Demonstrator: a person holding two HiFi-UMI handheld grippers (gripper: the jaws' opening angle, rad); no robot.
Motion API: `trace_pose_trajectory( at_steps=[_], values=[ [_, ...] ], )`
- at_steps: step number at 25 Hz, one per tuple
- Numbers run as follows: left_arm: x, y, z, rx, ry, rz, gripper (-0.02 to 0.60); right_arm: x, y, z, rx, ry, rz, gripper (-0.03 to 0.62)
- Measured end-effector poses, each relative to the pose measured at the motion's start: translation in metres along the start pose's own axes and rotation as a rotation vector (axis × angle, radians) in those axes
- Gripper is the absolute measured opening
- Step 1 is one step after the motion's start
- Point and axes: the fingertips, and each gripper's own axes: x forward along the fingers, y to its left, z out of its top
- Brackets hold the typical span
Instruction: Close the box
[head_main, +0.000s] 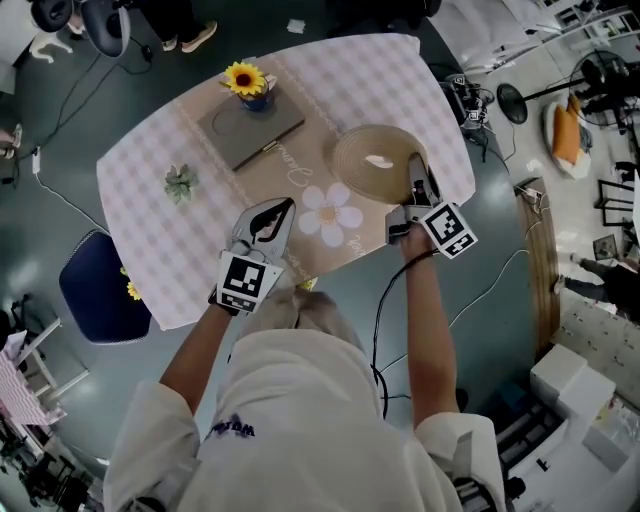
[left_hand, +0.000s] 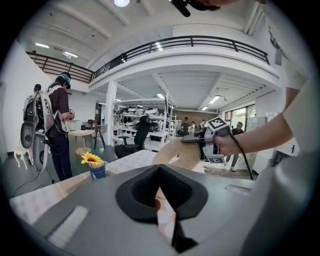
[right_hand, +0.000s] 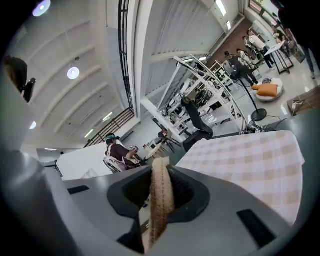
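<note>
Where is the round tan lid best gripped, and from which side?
The lid is too wide to span, so pinch its thin rim at the near edge, coming from the person's side, as the right gripper does.

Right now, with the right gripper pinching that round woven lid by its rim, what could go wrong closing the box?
One: the right gripper has its fingers on only the thin rim of the tilted round woven lid, so it could twist or slip free. Two: the left gripper sits apart over the tablecloth, holding nothing, so nothing else steadies the lid if it shifts.
</note>
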Motion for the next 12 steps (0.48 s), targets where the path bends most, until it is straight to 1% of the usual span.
trace_pose_trajectory(
  at_steps=[7, 12],
  values=[
    [-0.008, 0.008, -0.001, -0.018, 0.006, 0.029, 0.002, 0.021, -0.008, -0.009, -0.023, 0.035, -0.025, 0.078],
    [-0.014, 0.011, -0.009, -0.024, 0.025, 0.035, 0.002, 0.033, -0.026, -0.013, -0.021, 0.046, -0.072, 0.078]
  ],
)
